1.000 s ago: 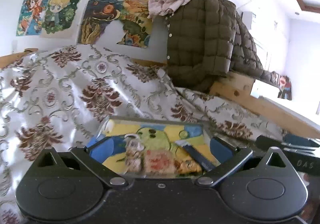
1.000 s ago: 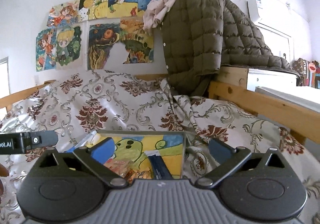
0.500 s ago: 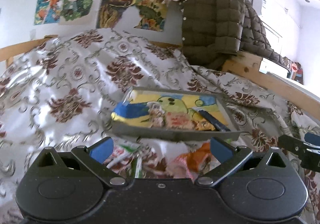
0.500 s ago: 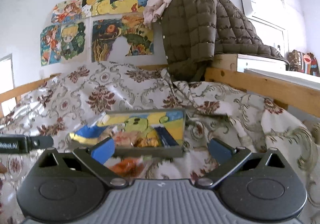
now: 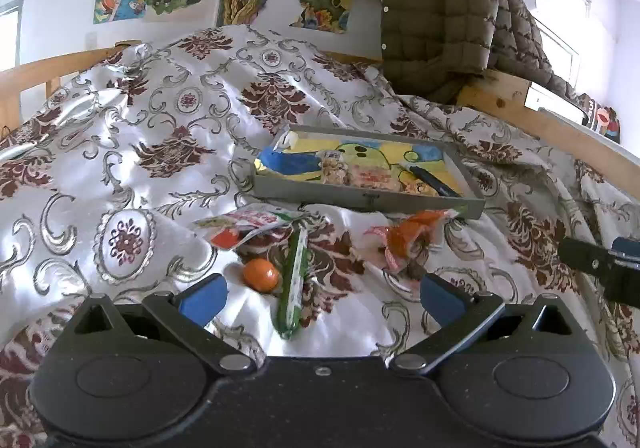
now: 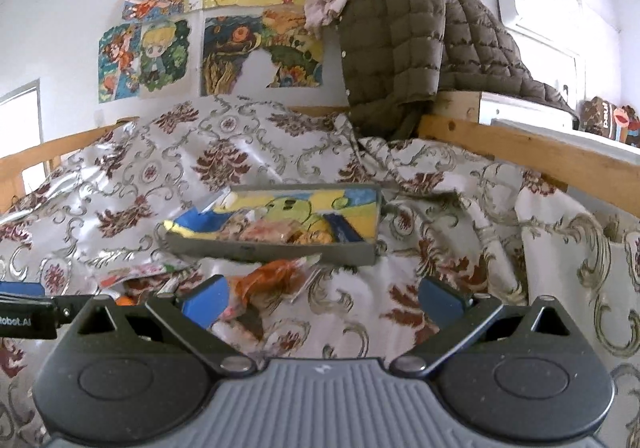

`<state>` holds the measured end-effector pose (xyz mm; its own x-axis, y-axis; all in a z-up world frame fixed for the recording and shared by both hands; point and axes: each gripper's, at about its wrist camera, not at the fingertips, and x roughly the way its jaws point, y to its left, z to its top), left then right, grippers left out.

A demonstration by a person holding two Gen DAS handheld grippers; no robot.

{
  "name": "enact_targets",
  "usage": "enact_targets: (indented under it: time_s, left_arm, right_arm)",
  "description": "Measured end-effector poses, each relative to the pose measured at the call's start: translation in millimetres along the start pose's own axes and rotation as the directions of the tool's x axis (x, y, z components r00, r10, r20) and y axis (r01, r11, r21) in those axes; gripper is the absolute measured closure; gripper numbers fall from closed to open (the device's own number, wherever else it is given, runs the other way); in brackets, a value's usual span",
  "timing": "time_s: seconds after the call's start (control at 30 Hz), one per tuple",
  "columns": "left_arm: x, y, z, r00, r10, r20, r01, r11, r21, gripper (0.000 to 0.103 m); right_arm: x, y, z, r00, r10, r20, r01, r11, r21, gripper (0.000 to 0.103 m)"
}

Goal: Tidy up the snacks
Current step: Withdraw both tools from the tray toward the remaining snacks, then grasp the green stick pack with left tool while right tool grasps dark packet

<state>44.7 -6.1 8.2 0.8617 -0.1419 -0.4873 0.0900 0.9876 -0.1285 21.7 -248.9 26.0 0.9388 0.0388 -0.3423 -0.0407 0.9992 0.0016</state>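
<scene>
A grey tray (image 5: 360,200) (image 6: 272,248) with a cartoon-printed bottom lies on the patterned bedspread and holds several snack packets and a dark bar. In front of it lie a red-and-white packet (image 5: 244,222), a small orange fruit (image 5: 261,274), a long green packet (image 5: 294,280) and an orange packet (image 5: 408,236) (image 6: 276,278). My left gripper (image 5: 322,294) is open, with the fruit and green packet between its fingers but apart from them. My right gripper (image 6: 320,296) is open just right of the orange packet. Each gripper shows at the edge of the other's view.
The silky floral bedspread (image 5: 140,152) is rumpled and rises toward the wall. A brown quilted coat (image 5: 436,16) hangs over a wooden bed rail (image 5: 560,128) at the back right. Cartoon posters (image 6: 224,28) cover the wall.
Both grippers have pulled back and up from the tray. The loose snacks in front of the tray have come into view. Both stayed open.
</scene>
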Motion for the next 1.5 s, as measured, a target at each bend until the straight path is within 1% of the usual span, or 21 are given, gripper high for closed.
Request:
enact_targets:
  time_s: [0.13, 0.37, 0.57, 0.77, 1.07, 1.27, 1.5]
  left_arm:
    - [-5.8, -2.7, -9.2, 1.000, 0.018, -0.011, -0.018, 1.000, 0.017, 0.001]
    - [-3.6, -0.2, -16.2, 0.997, 0.058, -0.051, -0.058, 0.998, 0.000, 0.001]
    - [1.5, 5.6, -17.7, 0.993, 0.089, -0.079, -0.092, 0.995, -0.035, 0.001]
    - [3.4, 5.0, -18.6, 0.992, 0.098, -0.083, -0.100, 0.995, -0.015, 0.001]
    - [6.7, 8.0, -18.7, 0.988, 0.115, -0.100, -0.118, 0.993, -0.021, 0.001]
    - [13.4, 10.3, -17.6, 0.985, 0.130, -0.118, -0.135, 0.990, -0.043, 0.001]
    - [25.4, 10.9, -14.0, 0.983, 0.134, -0.129, -0.138, 0.990, -0.021, 0.001]
  right_arm:
    - [-4.7, 8.7, -9.6, 0.999, 0.021, -0.047, -0.021, 1.000, -0.012, 0.000]
    - [-1.8, 29.2, -17.8, 0.992, 0.064, -0.108, -0.073, 0.994, -0.083, 0.000]
    - [1.6, 34.3, -20.4, 0.989, 0.081, -0.125, -0.092, 0.992, -0.091, 0.000]
    - [3.0, 33.0, -19.9, 0.987, 0.091, -0.132, -0.102, 0.991, -0.083, 0.000]
    - [6.9, 32.7, -18.1, 0.986, 0.096, -0.135, -0.106, 0.992, -0.069, 0.000]
    - [20.0, 31.5, -17.0, 0.986, 0.087, -0.140, -0.095, 0.994, -0.054, 0.000]
    - [32.7, 27.7, -16.3, 0.984, 0.108, -0.142, -0.113, 0.993, -0.029, 0.000]
